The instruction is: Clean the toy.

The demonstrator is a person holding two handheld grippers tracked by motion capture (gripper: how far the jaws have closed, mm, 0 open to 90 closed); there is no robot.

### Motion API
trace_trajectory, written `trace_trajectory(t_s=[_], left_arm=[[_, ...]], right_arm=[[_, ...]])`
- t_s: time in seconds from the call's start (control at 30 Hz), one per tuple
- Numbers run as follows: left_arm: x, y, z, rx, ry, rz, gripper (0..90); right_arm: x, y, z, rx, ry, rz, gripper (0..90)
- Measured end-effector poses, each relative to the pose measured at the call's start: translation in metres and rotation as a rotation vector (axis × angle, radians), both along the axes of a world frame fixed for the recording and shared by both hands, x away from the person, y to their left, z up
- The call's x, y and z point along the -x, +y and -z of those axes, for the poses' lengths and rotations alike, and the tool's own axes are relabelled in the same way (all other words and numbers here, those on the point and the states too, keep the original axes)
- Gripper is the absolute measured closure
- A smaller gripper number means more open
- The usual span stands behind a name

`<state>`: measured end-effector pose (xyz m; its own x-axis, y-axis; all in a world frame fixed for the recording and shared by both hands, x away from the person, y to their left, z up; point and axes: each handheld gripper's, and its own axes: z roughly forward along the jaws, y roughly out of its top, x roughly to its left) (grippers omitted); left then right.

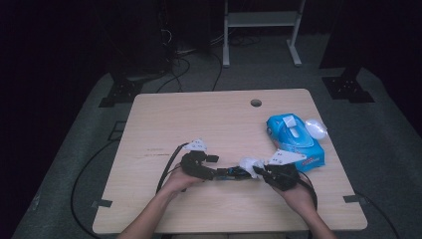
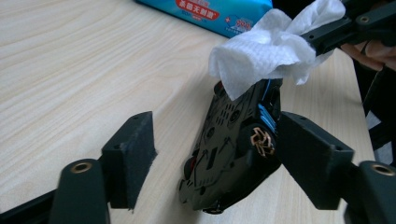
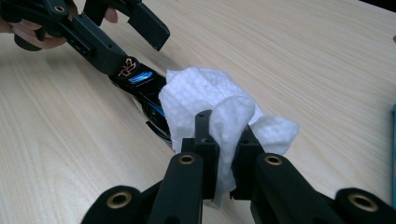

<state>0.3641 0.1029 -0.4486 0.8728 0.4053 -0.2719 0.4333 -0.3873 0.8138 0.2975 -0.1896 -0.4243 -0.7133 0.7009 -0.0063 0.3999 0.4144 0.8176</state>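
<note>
A black toy car (image 2: pixel 224 154) with blue stripes lies tipped on its side on the wooden table (image 1: pixel 209 119), underside showing. My left gripper (image 2: pixel 219 135) is open around it: the right jaw rests against the car and the left jaw stands well off. In the high view the left gripper (image 1: pixel 215 167) and the right gripper (image 1: pixel 259 170) meet at the car (image 1: pixel 234 173) near the front edge. My right gripper (image 3: pixel 227 140) is shut on a folded white wipe (image 3: pixel 201 98), which presses on the car's end (image 3: pixel 144 86).
A blue pack of wet wipes (image 1: pixel 294 139) lies at the table's right, with a small whitish object (image 1: pixel 316 128) beside it. A cable hole (image 1: pixel 256 103) sits near the far edge. Cables trail off the table's left and right sides.
</note>
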Motion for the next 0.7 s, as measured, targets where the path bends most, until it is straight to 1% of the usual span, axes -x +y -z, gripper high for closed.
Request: trace_trajectory(t_s=[0.07,0.13,0.17,0.2,0.23,0.27,0.33,0.4,0.47,0.53,0.6,0.63,0.7], left_arm=[[0.004,-0.002,0.001,-0.014,-0.012,-0.008,24.2],[0.009,-0.004,0.003,-0.026,-0.016,-0.006,20.8],[0.011,-0.005,0.004,-0.037,-0.024,-0.002,19.5],[0.012,-0.006,0.005,-0.051,-0.032,0.0,19.4],[0.015,-0.009,0.008,-0.087,-0.062,-0.007,19.4],[0.016,-0.01,0.01,-0.11,-0.078,-0.014,19.7],[0.018,-0.011,0.013,-0.127,-0.076,-0.001,19.4],[0.02,-0.013,0.016,-0.15,-0.094,0.001,19.4],[0.02,-0.013,0.016,-0.156,-0.107,0.003,19.0],[0.021,-0.013,0.017,-0.152,-0.116,0.003,17.7],[0.022,-0.013,0.018,-0.162,-0.132,0.01,16.2],[0.022,-0.014,0.019,-0.161,-0.132,0.013,14.9],[0.023,-0.014,0.019,-0.165,-0.142,0.014,12.9]], right_arm=[[0.003,0.0,0.001,-0.004,0.0,0.001,84.1],[0.004,-0.001,0.002,-0.004,0.001,-0.001,84.1],[0.005,-0.001,0.003,-0.003,0.002,-0.001,84.1],[0.006,-0.001,0.004,0.0,0.005,0.0,84.1],[0.006,-0.001,0.005,0.003,0.007,-0.003,84.1],[0.007,-0.001,0.007,0.011,0.015,-0.006,84.1],[0.01,0.0,0.012,0.023,0.028,-0.011,84.1],[0.011,0.001,0.015,0.031,0.034,-0.018,84.0],[0.01,-0.001,0.012,0.008,0.029,-0.015,84.0],[0.005,-0.001,0.005,-0.017,0.012,0.001,84.0],[-0.005,0.001,0.0,-0.029,0.006,0.012,83.8],[-0.01,0.003,0.0,-0.021,0.003,0.018,83.5],[-0.022,0.009,0.003,0.017,-0.004,0.036,83.5]])
